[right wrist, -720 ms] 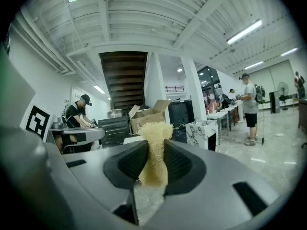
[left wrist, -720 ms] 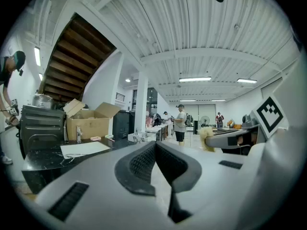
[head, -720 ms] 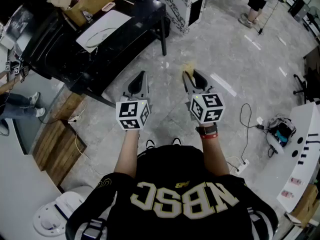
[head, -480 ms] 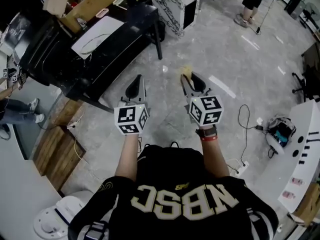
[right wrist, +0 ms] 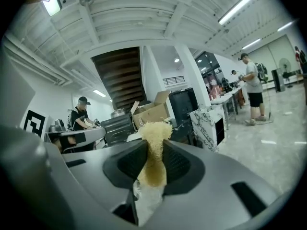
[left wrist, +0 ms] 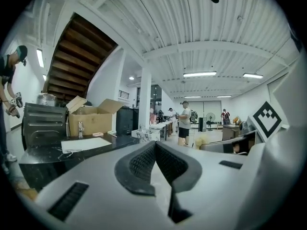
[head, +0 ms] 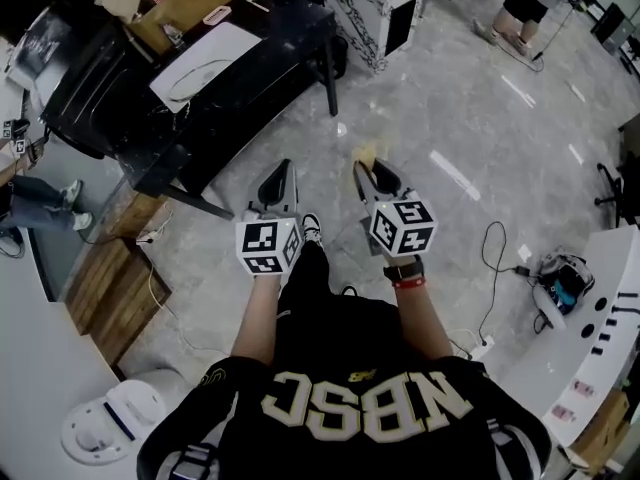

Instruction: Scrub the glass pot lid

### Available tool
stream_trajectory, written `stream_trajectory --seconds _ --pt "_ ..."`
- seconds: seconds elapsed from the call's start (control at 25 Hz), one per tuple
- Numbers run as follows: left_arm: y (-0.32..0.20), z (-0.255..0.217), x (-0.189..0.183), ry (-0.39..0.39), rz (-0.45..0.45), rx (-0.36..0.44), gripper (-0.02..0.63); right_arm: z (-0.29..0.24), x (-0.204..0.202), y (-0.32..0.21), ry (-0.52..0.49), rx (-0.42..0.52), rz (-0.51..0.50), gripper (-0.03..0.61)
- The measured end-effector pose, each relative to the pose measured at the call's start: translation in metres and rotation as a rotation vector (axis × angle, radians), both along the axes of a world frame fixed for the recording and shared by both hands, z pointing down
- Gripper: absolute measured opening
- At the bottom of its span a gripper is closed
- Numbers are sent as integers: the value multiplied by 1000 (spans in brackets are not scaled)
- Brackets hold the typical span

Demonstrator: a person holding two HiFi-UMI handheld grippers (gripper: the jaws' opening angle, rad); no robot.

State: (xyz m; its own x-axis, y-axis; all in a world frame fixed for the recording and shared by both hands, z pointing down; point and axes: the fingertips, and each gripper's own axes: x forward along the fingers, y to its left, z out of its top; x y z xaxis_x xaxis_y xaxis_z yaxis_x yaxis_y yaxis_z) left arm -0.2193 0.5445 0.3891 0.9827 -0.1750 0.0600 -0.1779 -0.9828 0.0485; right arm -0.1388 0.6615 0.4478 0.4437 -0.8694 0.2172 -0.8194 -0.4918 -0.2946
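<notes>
- The right gripper [head: 368, 168] has its fingers clamped on a yellow scouring pad [right wrist: 153, 150], whose frayed top sticks out past the fingertips. The scrubbing tool is therefore in hand.
- The left gripper [left wrist: 155, 146] has its fingers pressed together with nothing between them.
- A faint oval outline that looks like the glass pot lid [head: 190, 74] lies on a white sheet [head: 228, 40] on the black desk [head: 275, 53]. It is too small to be sure.
- Both grippers hang over bare floor [head: 450, 98], well apart from the desk, and neither is near the lid.
- My judgement is that scrubbing has not begun. Reaching the desk, steadying the lid and rubbing it with the pad are all left to do.
</notes>
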Motion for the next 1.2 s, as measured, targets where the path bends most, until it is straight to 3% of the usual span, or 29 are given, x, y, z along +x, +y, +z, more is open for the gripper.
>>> stream_trajectory --seconds 0.24,0.48,0.8,1.04,1.2 --pt "-70 13 58 55 -12 -91 15 9 57 -63 -9 -13 -20 103" --pt "-168 -6 117 87 -42 -92 15 -19 117 -173 29 -42 -110 106" --pt "-293 -12 145 124 -152 -147 15 -35 142 -315 57 -45 -268 107" --pt "-357 1 138 64 -295 -139 15 -29 144 -395 47 -61 -392 110" --pt "-407 29 136 -57 -427 -156 15 -17 147 -454 14 -66 -504 114"
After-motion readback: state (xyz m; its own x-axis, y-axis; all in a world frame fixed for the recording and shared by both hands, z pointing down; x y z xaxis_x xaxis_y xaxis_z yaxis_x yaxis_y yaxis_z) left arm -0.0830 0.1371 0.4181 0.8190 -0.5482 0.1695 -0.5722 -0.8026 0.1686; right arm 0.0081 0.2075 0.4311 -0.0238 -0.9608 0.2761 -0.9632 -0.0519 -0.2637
